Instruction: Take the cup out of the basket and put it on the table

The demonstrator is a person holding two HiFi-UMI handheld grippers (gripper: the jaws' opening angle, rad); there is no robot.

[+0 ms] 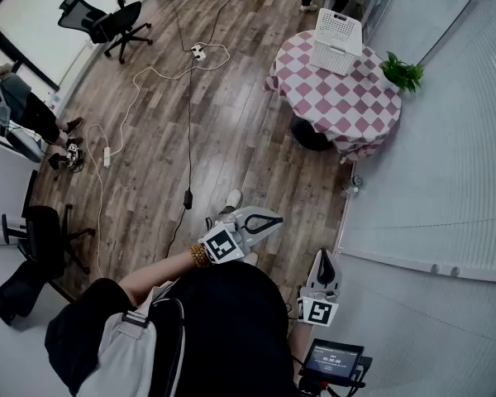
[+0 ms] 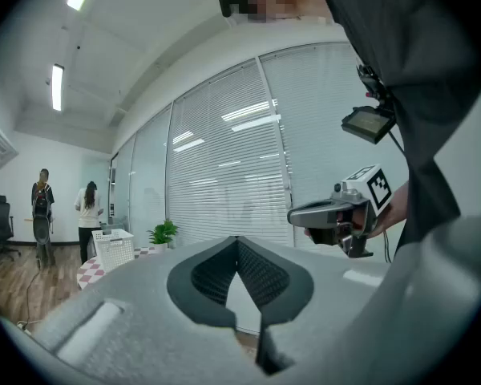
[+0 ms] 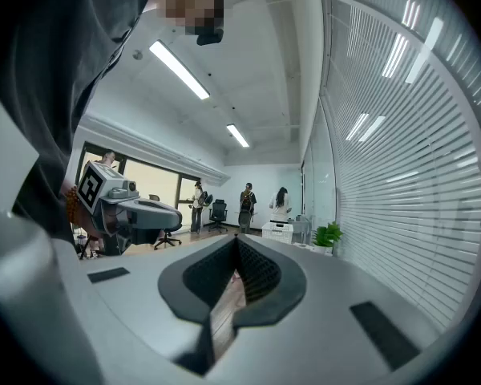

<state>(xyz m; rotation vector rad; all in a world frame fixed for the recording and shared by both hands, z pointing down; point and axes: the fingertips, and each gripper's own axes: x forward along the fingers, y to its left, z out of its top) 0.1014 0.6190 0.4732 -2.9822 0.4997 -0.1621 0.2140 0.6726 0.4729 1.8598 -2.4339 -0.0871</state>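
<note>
A white slatted basket (image 1: pixel 337 40) stands on a round table with a red-and-white checked cloth (image 1: pixel 347 106), far ahead across the wooden floor. No cup shows in any view. My left gripper (image 1: pixel 274 220) is held close to the body, shut and empty. My right gripper (image 1: pixel 323 255) hangs beside it near the window wall, also shut with nothing in it. In the left gripper view the jaw tips (image 2: pixel 237 241) meet, with the basket (image 2: pixel 112 247) small in the distance. The right gripper view shows the tips (image 3: pixel 237 237) closed and the basket (image 3: pixel 277 231) far off.
A potted plant (image 1: pixel 401 73) sits at the table's right edge. Blinds and a glass wall (image 1: pixel 446 164) run along the right. Cables and a power strip (image 1: pixel 194 52) lie on the floor. Office chairs (image 1: pixel 107 23) and several people stand at the far side.
</note>
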